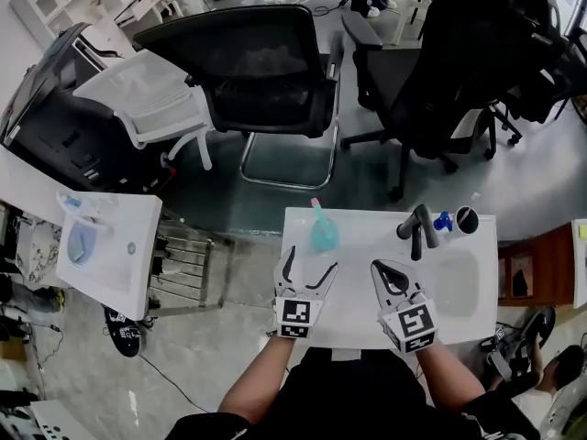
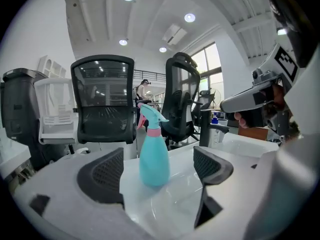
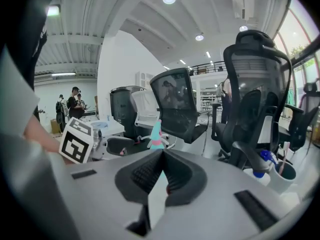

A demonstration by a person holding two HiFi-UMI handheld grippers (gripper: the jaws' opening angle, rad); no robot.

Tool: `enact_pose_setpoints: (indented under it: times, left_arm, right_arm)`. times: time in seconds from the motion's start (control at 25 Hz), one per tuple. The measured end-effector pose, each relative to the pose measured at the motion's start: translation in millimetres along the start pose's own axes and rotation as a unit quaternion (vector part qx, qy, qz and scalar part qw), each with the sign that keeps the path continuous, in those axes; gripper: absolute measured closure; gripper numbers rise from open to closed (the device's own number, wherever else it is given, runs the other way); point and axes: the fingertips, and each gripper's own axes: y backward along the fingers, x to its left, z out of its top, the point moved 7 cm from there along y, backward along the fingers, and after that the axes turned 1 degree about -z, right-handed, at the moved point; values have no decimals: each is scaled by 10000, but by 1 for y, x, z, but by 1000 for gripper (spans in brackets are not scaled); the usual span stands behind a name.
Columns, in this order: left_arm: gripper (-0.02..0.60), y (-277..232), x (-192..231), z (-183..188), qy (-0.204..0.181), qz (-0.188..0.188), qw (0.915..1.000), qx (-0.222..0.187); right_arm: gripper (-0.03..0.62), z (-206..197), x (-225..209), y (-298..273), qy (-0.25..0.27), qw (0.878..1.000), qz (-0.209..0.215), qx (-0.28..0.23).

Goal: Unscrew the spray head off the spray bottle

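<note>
**Item 1.** Left gripper [image 1: 312, 262]: jaws spread wide and neither pad presses on anything. It is held low over the near part of the white counter [image 1: 353, 319].

**Item 2.** Right gripper [image 1: 380, 269]: just to the right of the left one, at the same near edge. Its jaws are closed tip to tip with nothing between them.

**Item 3.** Spray bottle [image 2: 153, 156]: teal and upright on the counter, a little ahead of the left gripper. It stands in line with the gap between the open jaws but beyond their tips, touched by neither. From the right gripper it lies ahead and to the left.

**Item 4.** Spray head [image 2: 150, 116]: teal nozzle with a pink trigger, and a pink collar that sits squarely on the bottle's neck.

**Item 5.** Black tap-like fitting [image 1: 417, 230]: ahead of the right gripper near the far edge of the counter. A small blue-topped bottle [image 1: 443, 220] and a cup [image 1: 467, 219] stand just beside it.

**Item 6.** Black office chairs [image 1: 266, 71]: on the floor beyond the far edge, well apart from both grippers.

**Progress, as judged:** none of the unscrewing appears done, since the head is still mounted and the bottle is unheld. Still to do:
- steady the body in one gripper
- close the other on the collar or head
- turn the head until it comes free, then lift it off
</note>
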Motion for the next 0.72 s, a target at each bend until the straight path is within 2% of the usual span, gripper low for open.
enact_pose_setpoints:
  times: [0.44, 0.72]
  left_arm:
    - [152, -65, 7, -24, -231, 453, 9987, 75]
    - [153, -87, 6, -29, -19, 759, 9969, 229]
  right_arm:
    - [588, -31, -7, -8, -134, 9996, 168, 197]
    - [588, -45, -18, -6, -240, 9992, 129, 293]
